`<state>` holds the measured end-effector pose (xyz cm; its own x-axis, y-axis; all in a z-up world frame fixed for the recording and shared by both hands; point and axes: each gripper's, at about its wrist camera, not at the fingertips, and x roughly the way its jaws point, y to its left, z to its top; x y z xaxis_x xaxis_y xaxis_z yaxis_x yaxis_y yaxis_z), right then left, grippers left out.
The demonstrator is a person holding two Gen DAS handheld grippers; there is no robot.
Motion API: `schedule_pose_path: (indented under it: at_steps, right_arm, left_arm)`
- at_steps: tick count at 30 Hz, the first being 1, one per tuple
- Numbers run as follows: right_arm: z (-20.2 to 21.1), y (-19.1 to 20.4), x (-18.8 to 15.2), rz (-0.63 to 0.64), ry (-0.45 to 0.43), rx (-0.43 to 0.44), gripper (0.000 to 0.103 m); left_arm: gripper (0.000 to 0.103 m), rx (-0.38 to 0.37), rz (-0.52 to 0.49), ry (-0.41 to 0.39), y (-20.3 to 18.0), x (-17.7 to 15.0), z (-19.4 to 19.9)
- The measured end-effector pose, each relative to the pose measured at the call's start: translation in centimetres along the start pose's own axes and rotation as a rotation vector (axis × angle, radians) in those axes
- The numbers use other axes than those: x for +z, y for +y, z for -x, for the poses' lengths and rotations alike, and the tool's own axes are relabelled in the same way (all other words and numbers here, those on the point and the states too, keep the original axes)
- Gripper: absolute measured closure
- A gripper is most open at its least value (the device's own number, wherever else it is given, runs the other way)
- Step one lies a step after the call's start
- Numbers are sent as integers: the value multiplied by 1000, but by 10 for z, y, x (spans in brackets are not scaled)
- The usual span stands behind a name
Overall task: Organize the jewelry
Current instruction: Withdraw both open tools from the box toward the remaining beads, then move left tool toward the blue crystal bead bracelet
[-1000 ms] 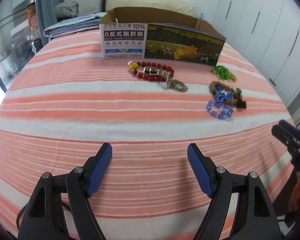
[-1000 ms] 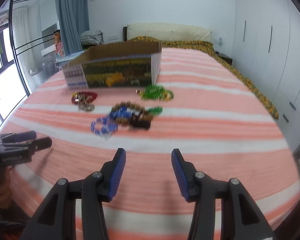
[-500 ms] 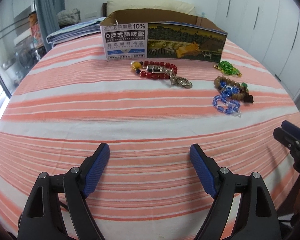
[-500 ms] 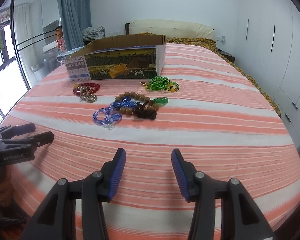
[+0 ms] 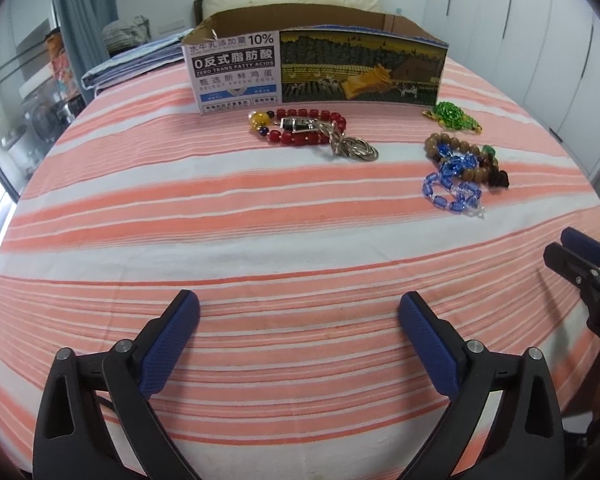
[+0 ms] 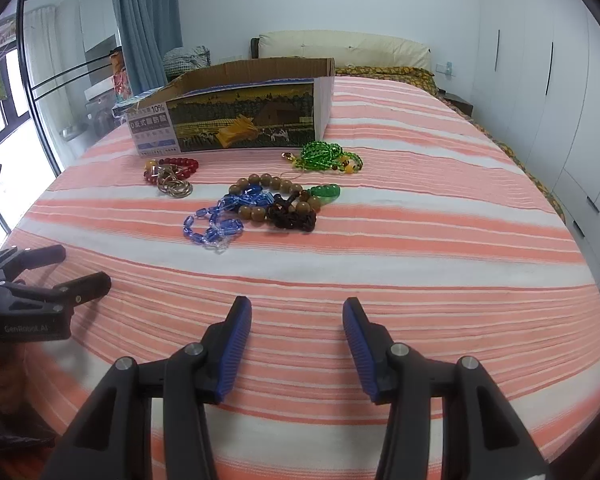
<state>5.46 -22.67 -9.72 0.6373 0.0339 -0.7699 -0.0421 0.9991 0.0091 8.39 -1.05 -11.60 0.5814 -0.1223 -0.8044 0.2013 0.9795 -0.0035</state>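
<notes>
While the left claw (image 5: 299, 308), just opened wider, is held wide and empty above the striped bed (image 5: 260, 240), the right claw (image 6: 297, 314) is kept partly open, empty; the jewelry (image 6: 260, 200) is spread before the cardboard box (image 6: 236, 116).

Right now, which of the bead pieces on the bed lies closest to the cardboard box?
The red bead bracelet, beside the box front under its white label. The green, wooden and blue ones lie farther out.

bedspread (image 5: 260, 216): orange-white stripes | bracelets: red (image 5: 300, 130), blue (image 5: 452, 188), green (image 5: 454, 116)
</notes>
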Motion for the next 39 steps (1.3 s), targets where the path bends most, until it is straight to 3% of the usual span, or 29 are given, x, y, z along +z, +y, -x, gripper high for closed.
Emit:
schedule_pose_path:
  at_steps: [34, 39]
  right_arm:
    - [-4, -6, 6, -11, 13, 14, 54]
    - [-2, -10, 6, -21, 10, 13, 54]
  left_arm:
    - [1, -5, -4, 6, -1, 2, -2]
    - [1, -79, -18, -13, -10, 11, 3]
